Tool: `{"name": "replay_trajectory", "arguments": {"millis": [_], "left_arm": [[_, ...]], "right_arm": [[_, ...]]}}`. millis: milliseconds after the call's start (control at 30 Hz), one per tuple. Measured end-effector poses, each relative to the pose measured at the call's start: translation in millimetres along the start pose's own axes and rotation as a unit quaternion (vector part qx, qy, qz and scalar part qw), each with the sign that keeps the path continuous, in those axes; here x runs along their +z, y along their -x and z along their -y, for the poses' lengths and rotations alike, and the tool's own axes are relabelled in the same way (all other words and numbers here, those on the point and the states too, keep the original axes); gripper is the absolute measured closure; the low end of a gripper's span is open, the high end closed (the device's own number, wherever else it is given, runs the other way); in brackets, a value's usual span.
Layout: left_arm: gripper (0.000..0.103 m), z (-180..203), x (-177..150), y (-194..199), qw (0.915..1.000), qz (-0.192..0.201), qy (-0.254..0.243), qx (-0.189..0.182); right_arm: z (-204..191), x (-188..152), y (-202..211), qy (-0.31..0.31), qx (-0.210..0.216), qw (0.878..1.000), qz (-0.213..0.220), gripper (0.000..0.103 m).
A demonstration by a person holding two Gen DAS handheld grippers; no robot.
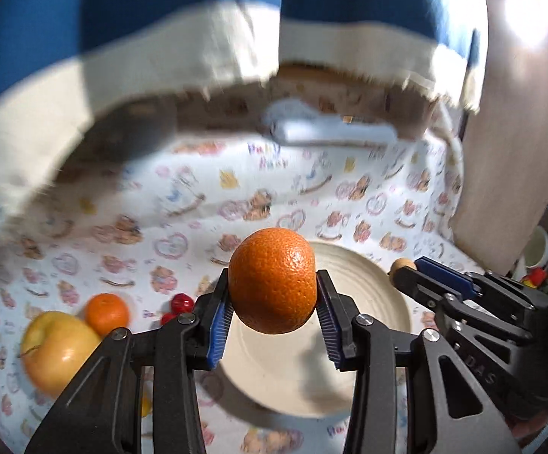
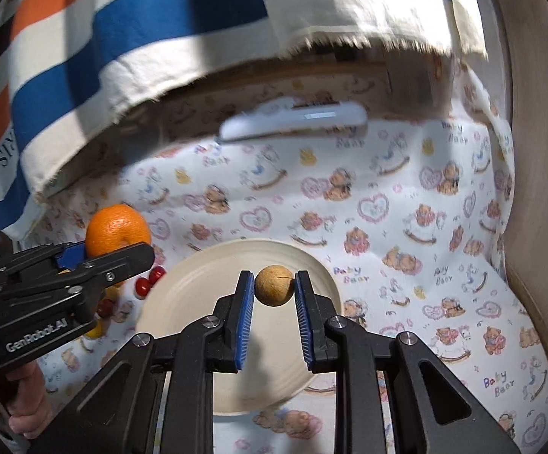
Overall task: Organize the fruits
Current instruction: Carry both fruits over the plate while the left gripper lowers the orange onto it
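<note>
Both tongs carry fruit above the cream plate (image 2: 183, 295).

The left tongs (image 1: 274, 304) clamp an orange (image 1: 273, 280); the right tongs (image 2: 274, 291) pinch a small brown round fruit (image 2: 274, 285), likely a longan. Each hangs over the plate on the bear-print cloth (image 2: 406, 227), seemingly for gathering there. An apple (image 1: 56, 352), a second orange (image 1: 106, 312) and red cherries (image 1: 181, 302) wait beside it.
</note>
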State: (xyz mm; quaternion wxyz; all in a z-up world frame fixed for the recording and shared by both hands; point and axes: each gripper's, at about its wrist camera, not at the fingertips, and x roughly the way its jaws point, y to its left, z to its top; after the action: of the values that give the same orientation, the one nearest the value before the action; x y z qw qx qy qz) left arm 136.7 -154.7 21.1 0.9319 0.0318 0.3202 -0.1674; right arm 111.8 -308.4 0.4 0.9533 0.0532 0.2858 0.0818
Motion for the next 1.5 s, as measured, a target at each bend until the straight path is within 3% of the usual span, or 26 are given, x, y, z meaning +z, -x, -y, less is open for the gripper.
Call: {"name": "replay_trajectory", "arguments": {"millis": [267, 500, 767, 967, 1367, 1500], "left_arm": [[0.063, -10, -14, -51, 0.9984, -0.055, -0.004, -0.005], [0.063, -15, -15, -53, 0.9976, -0.066, 0.003, -0.022], [0.062, -22, -21, -66, 0.9961, -0.088, 0.007, -0.009], [0.062, -19, -18, -55, 0.9983, -0.057, -0.012, 0.007], [0.037, -24, -18, -51, 0.9985, -0.054, 0.001, 0.011], [0.033, -28, -16, -44, 0.9989, -0.043, 0.006, 0.019]], "right_arm": [[16, -5, -31, -0.015, -0.013, 0.999, -0.043, 0.080], [19, -8, -44, -0.015, -0.021, 0.998, -0.066, 0.080], [22, -11, -48, -0.020, -0.018, 0.997, -0.077, 0.080], [21, -12, -49, -0.016, -0.018, 0.996, -0.085, 0.080], [20, -13, -51, -0.018, -0.023, 0.996, -0.080, 0.080], [20, -14, -48, -0.018, -0.028, 0.997, -0.076, 0.080]]}}
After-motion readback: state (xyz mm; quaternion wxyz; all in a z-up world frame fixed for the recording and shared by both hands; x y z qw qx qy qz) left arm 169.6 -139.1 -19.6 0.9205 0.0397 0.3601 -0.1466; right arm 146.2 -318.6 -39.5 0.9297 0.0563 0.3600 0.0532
